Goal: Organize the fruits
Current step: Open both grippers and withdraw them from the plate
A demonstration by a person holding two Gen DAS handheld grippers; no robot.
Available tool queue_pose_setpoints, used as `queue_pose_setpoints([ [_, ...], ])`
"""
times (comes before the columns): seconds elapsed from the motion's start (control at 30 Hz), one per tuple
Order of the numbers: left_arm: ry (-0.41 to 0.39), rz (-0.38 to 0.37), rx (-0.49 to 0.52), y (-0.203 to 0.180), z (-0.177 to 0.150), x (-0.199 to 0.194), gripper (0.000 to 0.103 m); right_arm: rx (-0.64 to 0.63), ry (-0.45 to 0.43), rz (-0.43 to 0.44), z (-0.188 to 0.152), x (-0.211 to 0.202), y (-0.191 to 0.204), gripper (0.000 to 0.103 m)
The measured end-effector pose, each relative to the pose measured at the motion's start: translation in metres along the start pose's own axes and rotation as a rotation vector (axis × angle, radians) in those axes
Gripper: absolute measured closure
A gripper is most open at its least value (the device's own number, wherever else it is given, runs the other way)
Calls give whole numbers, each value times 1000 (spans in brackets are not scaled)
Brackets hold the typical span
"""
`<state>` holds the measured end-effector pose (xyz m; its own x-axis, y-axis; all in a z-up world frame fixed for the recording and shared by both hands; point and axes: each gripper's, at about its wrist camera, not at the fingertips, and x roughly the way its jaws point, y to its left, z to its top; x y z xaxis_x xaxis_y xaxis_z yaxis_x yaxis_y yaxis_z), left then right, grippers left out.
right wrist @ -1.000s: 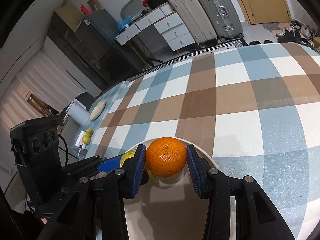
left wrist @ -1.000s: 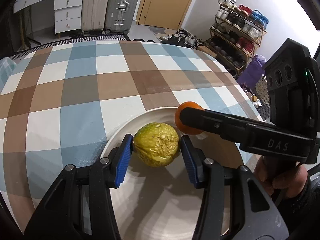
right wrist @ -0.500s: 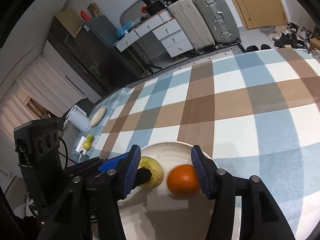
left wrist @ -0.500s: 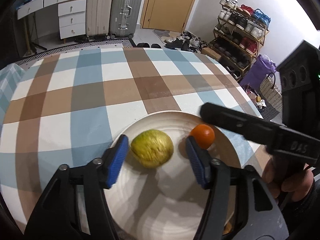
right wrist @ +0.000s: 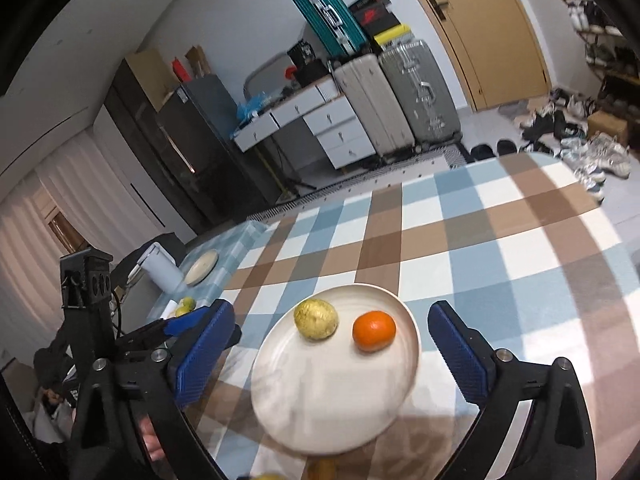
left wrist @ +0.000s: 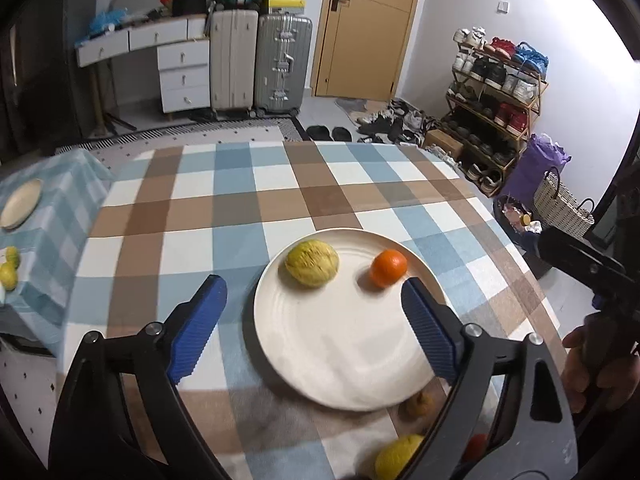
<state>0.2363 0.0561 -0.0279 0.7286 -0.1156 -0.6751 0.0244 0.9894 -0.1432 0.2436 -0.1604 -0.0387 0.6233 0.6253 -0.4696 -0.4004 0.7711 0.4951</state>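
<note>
Checked tablecloth (left wrist: 192,216) fills mid-frame. White plate (left wrist: 340,360) lower centre, carrying wrinkled yellow-green fruit (left wrist: 312,263) and orange (left wrist: 388,268) at its upper part, apart. Left gripper (left wrist: 312,312) and right gripper (right wrist: 332,344): jaws just been opening, now wide, nothing btwn pads. Lemon (left wrist: 396,458) at bottom edge, off plate.

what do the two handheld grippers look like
Both the left gripper and right gripper have black frames with silver bolts and ribbed blue pads. The left gripper's body carries a black box with round ports and a black cable.
</note>
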Motion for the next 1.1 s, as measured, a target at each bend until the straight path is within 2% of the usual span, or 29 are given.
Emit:
queue_pose_setpoints([
  [0.07,-13,-1,1,-4,-8,-16,8,-21,-24,-6,-8,-17,7,0],
  [0.1,-21,-1,-1,-5,-12,-24,1,-37,-34,-11,-12,-25,11,0],
  [0.3,-70,-3,1,-15,-39,-72,1,-119,-95,-51,-46,-71,33,0],
  [0.43,-76,-4,9,-23,-63,-96,1,-140,-100,-55,-75,-88,41,0],
  [0.57,-69,-2,8,-25,-92,-112,1,-188,-130,-136,-102,-102,51,0],
  [0.63,-63,0,4,-25,-104,-117,1,-194,-136,-132,-112,-107,54,0],
  [0.77,-41,-1,-24,-20,-131,-124,1,-203,-121,-131,-130,-111,55,0],
  [1.0,-8,23,-42,-11,-166,-111,1,-211,-10,-139,-164,-106,49,0],
  [1.1,20,1,-55,-9,-178,-105,1,-221,41,-159,-181,-103,44,0],
])
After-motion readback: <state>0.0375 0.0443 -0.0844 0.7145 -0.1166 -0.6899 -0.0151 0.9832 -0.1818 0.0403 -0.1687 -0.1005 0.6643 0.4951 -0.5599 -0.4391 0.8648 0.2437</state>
